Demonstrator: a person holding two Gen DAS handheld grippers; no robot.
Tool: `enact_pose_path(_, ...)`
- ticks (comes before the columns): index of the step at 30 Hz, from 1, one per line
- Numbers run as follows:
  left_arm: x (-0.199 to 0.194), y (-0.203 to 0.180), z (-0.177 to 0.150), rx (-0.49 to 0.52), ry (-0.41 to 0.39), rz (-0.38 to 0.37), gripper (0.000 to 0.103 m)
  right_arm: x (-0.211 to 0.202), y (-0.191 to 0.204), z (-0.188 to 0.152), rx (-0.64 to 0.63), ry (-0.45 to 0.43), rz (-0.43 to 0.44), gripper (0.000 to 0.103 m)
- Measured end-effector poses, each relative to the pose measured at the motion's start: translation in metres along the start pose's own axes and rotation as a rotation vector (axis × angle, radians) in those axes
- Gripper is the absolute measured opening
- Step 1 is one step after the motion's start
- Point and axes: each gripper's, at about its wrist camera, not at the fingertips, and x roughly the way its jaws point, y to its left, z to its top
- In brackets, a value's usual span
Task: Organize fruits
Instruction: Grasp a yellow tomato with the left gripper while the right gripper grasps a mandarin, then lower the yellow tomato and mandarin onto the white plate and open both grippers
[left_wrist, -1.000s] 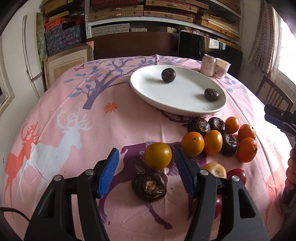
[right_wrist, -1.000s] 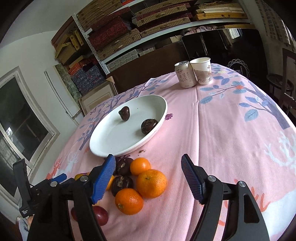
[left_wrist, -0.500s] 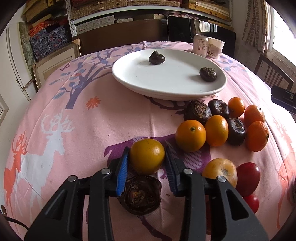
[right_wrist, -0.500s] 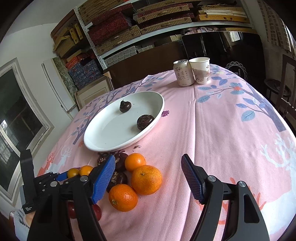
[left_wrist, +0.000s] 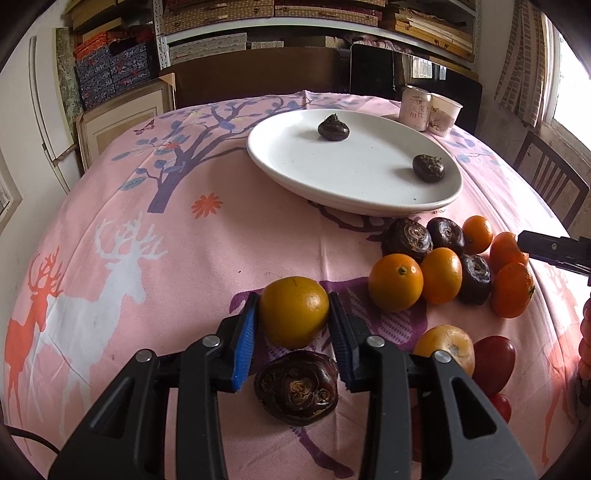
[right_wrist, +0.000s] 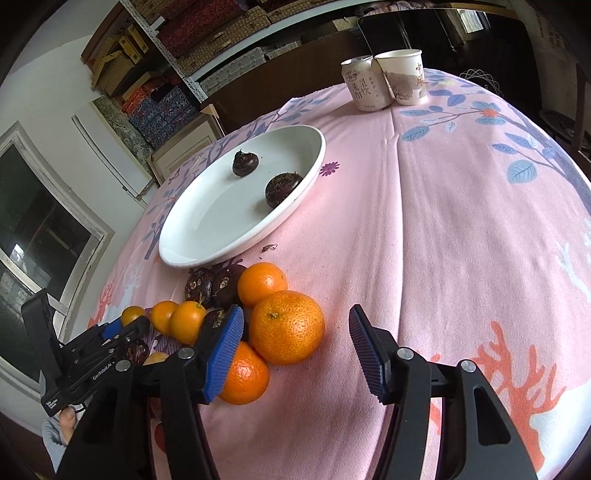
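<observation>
A: A second ago our left gripper (left_wrist: 293, 314) stood wide over the cloth (left_wrist: 177, 258), with the orange (left_wrist: 293, 312) lying loose ahead of it. Now the blue pads (left_wrist: 245, 341) have closed in and press that orange from both sides.

B: So we have it pinched. Is it off the cloth yet?

A: We cannot tell; it looks low, just past the dark corm (left_wrist: 297, 391) that sits between the fingers, nearer the camera. The plate (left_wrist: 280, 162) is well apart, farther up the table, holding only two dark corms.

B: And our right gripper (right_wrist: 295, 347)?

A: It has not shut at all: jaws spread, empty, with the big orange (right_wrist: 286, 326) just beyond the left pad. It has only drifted closer to the pile.

B: Then the sorting has begun, in our judgement. One orange is gripped; the rest of the pile (left_wrist: 454, 269) lies untouched beside the plate.
</observation>
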Motion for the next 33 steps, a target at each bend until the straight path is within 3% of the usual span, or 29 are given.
enact_pose_path(4,0.001,-0.002,-0.001,0.006,0.004,0.001,0.036,0.009,0.000,-0.001,0.004,0.026,-0.001,0.059)
enact_pose_path(7,0.004,-0.005,-0.001,0.015,0.011,0.000,0.036,0.017,0.002,-0.002,0.012,0.055,0.040,0.047)
enact_pose_path(12,0.005,-0.010,-0.002,0.032,0.011,0.014,0.036,0.014,0.002,-0.002,0.009,0.041,0.039,0.046)
enact_pose_path(14,-0.003,-0.008,0.002,0.019,-0.021,0.022,0.036,0.003,0.000,0.000,0.023,-0.013,0.036,0.046)
enact_pose_path(17,-0.016,-0.004,0.020,-0.008,-0.055,0.013,0.036,-0.019,-0.002,0.013,0.042,-0.097,0.032,0.046)
enact_pose_path(22,-0.017,-0.011,0.072,-0.031,-0.091,-0.005,0.036,-0.032,0.029,0.055,-0.013,-0.130,0.047,0.046)
enact_pose_path(25,-0.001,-0.023,0.093,-0.036,-0.089,-0.021,0.036,-0.018,0.052,0.072,-0.057,-0.139,0.047,0.046)
enact_pose_path(29,0.029,-0.029,0.103,-0.032,-0.060,0.007,0.036,0.024,0.066,0.078,-0.064,-0.085,0.063,0.046)
enact_pose_path(33,0.054,-0.023,0.104,-0.050,-0.012,-0.007,0.039,0.056,0.069,0.080,-0.091,-0.054,0.016,0.048)
